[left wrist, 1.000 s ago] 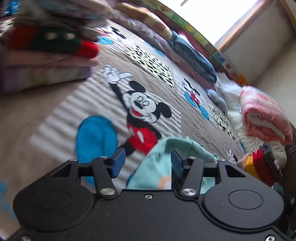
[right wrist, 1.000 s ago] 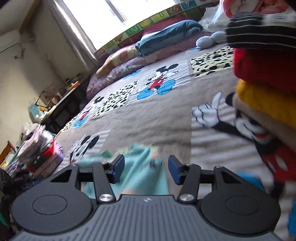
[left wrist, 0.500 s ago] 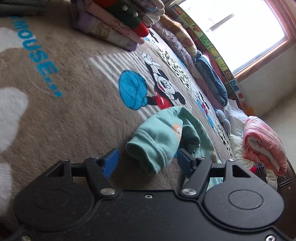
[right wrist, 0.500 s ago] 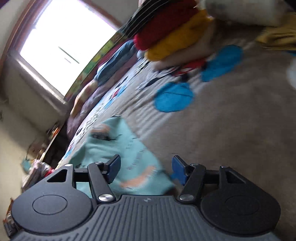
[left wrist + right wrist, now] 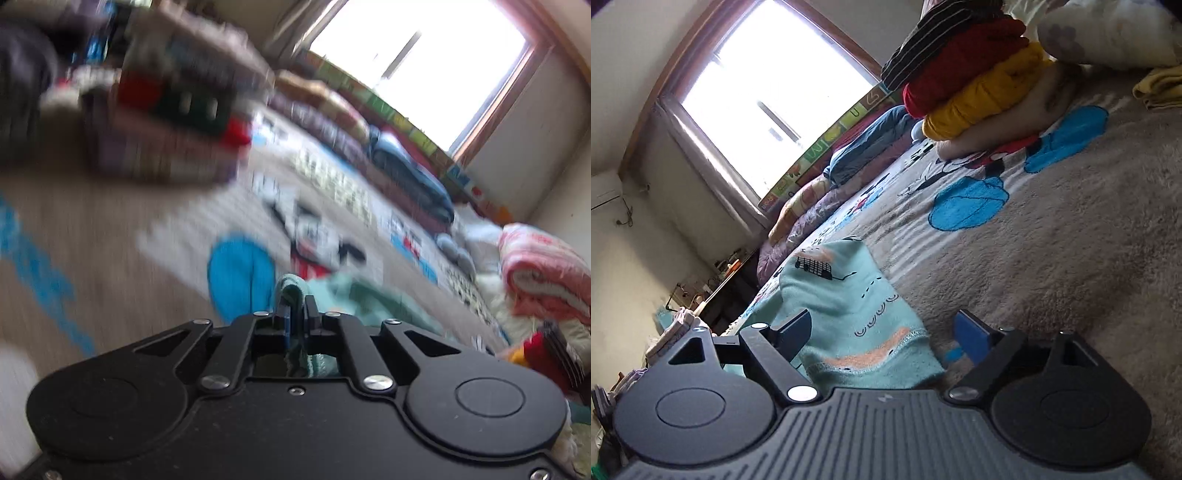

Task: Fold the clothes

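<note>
A small mint-green garment (image 5: 849, 306) with orange and black prints lies on the brown cartoon-mouse blanket (image 5: 1071, 258). In the right wrist view its hem lies between the blue pads of my open right gripper (image 5: 882, 332), low over the blanket. In the blurred left wrist view my left gripper (image 5: 295, 308) is shut on a fold of the mint garment (image 5: 369, 295), which trails off to the right behind the fingers.
A stack of folded clothes (image 5: 177, 122) stands at the far left. Another stack in black, red and yellow (image 5: 975, 70) sits on the far right. Rolled quilts (image 5: 857, 166) line the window side. A pink quilt (image 5: 543, 269) lies at the right.
My left gripper has shut on the garment's edge and swung, blurring its view. My right gripper has settled lower with the hem between its pads, still open.
</note>
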`<action>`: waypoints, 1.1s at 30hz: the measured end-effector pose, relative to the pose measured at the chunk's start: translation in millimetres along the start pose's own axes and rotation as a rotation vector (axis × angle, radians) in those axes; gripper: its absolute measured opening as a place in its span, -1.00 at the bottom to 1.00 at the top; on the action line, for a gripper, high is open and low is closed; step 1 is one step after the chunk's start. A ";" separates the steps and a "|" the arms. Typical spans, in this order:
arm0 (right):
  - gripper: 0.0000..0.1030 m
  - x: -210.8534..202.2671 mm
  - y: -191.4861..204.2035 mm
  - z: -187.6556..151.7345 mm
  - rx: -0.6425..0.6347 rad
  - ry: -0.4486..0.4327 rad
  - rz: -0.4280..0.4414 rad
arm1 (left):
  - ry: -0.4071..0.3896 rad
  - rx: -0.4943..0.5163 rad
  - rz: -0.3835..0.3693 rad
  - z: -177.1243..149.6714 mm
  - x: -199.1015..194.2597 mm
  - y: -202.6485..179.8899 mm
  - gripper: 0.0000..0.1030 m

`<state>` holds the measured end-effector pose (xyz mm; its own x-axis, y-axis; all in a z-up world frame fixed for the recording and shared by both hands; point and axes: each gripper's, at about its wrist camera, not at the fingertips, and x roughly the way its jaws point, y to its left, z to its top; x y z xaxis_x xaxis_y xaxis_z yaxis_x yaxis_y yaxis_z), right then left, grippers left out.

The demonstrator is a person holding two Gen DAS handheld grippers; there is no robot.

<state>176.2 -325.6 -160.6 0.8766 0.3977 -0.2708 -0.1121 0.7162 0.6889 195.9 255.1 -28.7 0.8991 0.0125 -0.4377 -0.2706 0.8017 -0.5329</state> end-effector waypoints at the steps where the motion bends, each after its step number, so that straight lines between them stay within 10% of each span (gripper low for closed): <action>1: 0.64 -0.1 0.0 -0.2 -0.002 -0.001 0.002 | -0.019 0.009 -0.001 11.1 -1.6 -0.1 -0.95; 11: 0.64 -2.1 -2.8 -3.1 -0.003 -0.014 0.023 | -0.054 -0.004 0.087 68.0 30.9 37.8 -0.98; 20: 0.64 -3.1 -2.7 -4.7 -0.004 -0.018 0.034 | -0.012 -0.105 0.341 66.4 64.7 82.1 -0.99; 25: 0.65 -3.3 -2.9 -4.8 -0.003 -0.016 0.046 | -0.016 -0.267 0.241 20.6 42.5 74.6 0.25; 32: 0.65 -4.1 -1.7 -4.6 -0.003 -0.013 0.047 | -0.011 -0.342 0.164 -0.7 61.6 71.5 0.29; 33: 0.65 -4.1 -1.3 -4.7 -0.004 -0.013 0.046 | -0.022 -0.319 0.165 2.4 64.4 70.8 -0.17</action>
<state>170.6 -325.6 -163.5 0.8763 0.4230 -0.2304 -0.1541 0.6994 0.6980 235.5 314.2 -92.9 0.8406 0.1421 -0.5228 -0.5035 0.5609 -0.6572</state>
